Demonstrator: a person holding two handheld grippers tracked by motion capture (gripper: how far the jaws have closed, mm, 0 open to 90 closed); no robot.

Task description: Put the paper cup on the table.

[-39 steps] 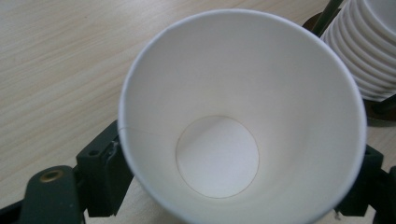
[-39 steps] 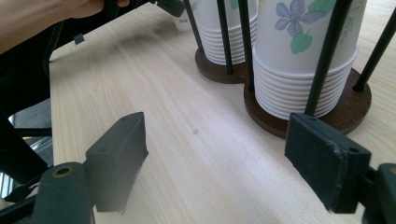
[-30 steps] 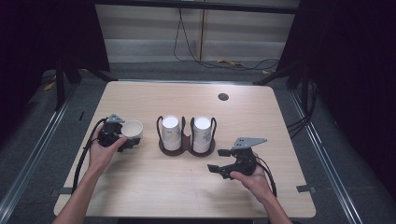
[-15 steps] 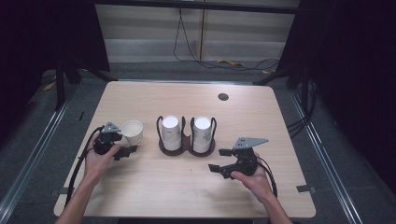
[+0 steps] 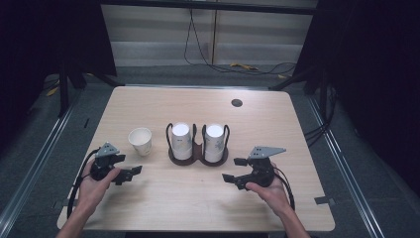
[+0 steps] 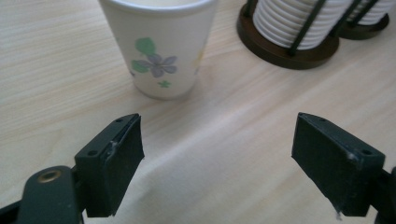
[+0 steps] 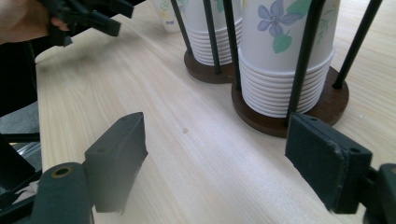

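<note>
L gripper (image 5: 130, 173) open, empty; paper cup (image 5: 140, 141) standing apart

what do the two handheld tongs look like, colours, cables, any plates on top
Both the left tongs and the right tongs are black, each with two flat, blocky rectangular jaws fixed by small screws. A grey three-cornered plate sits on top of each, and a black cable trails back from each. The forearms show no sleeves.
</note>
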